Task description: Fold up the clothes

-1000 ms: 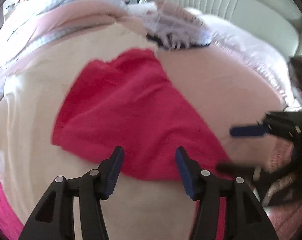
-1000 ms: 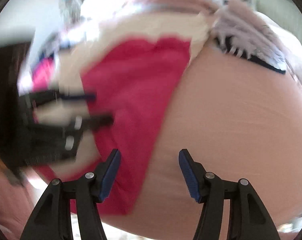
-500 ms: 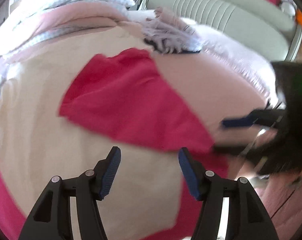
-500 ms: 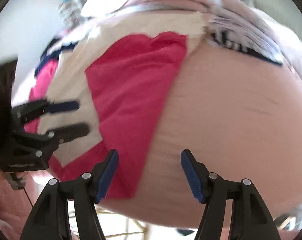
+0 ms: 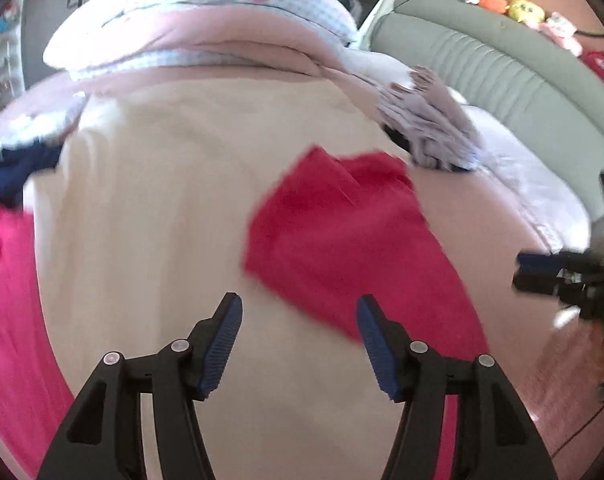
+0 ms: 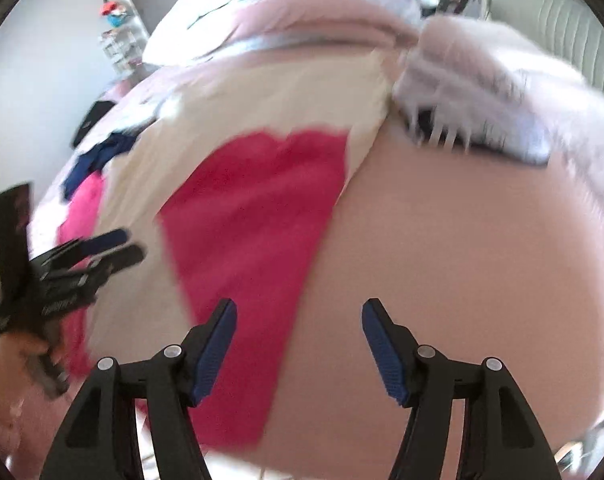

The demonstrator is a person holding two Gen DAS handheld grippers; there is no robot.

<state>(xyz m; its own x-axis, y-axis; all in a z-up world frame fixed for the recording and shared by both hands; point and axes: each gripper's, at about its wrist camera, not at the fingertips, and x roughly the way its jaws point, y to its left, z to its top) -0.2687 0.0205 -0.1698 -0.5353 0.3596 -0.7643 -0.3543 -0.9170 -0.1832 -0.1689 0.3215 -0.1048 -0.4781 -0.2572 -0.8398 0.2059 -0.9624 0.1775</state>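
Observation:
A folded red garment (image 5: 342, 236) (image 6: 253, 248) lies flat on a cream cloth (image 5: 149, 216) (image 6: 261, 104) spread over the bed. My left gripper (image 5: 297, 344) hovers open above the cream cloth, just near-left of the garment's edge, holding nothing. My right gripper (image 6: 297, 348) is open too, above the garment's near right edge and the pink sheet (image 6: 462, 248). Each gripper shows in the other's view: the right one (image 5: 542, 276) at the far right, the left one (image 6: 101, 248) at the left, held by a hand (image 6: 17, 348).
A lilac fringed cloth (image 5: 426, 124) (image 6: 470, 92) lies beyond the garment. Folded pink and blue bedding (image 5: 205, 28) is piled at the back. A bright pink garment (image 5: 5, 300) and a navy one (image 5: 9, 176) lie at the left. A grey padded headboard (image 5: 514, 92) stands right.
Both grippers have pulled back and up from the red garment, which now lies further off. The left view has swung left, bringing the pink and navy clothes into sight.

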